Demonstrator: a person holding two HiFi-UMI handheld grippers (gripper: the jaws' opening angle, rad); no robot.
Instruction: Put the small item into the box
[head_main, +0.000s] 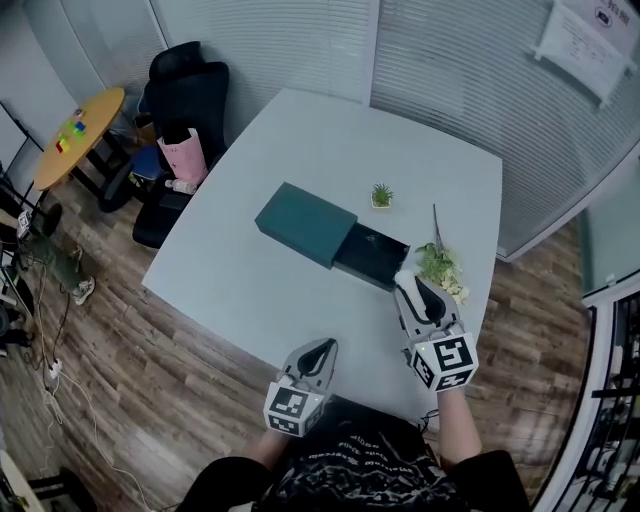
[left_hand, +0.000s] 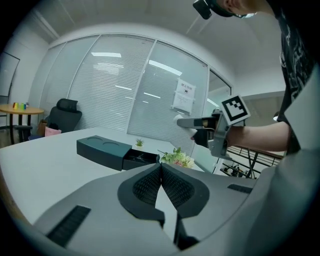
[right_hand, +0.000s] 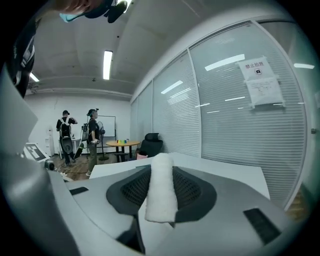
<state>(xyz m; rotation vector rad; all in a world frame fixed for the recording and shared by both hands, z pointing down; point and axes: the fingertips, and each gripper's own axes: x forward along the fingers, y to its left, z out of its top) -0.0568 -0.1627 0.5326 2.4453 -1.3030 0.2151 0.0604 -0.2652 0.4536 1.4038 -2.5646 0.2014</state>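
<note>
A dark teal box (head_main: 305, 224) lies mid-table, its black drawer (head_main: 372, 256) pulled out toward the right. My right gripper (head_main: 406, 284) hovers just in front of the drawer, shut on a small white fuzzy roll (right_hand: 161, 190) that stands between its pads. In the left gripper view the box (left_hand: 104, 149) and the right gripper (left_hand: 200, 123) with the white item at its tip both show. My left gripper (head_main: 325, 348) hangs near the table's front edge, its jaws shut with nothing in them (left_hand: 161, 168).
A tiny potted plant (head_main: 381, 196) and a bunch of pale flowers (head_main: 440, 268) sit right of the box. Beyond the white table (head_main: 260, 300) are a black chair (head_main: 185, 95), a pink bag (head_main: 186, 155) and a round wooden table (head_main: 80, 135). Two people (right_hand: 92, 135) stand far off.
</note>
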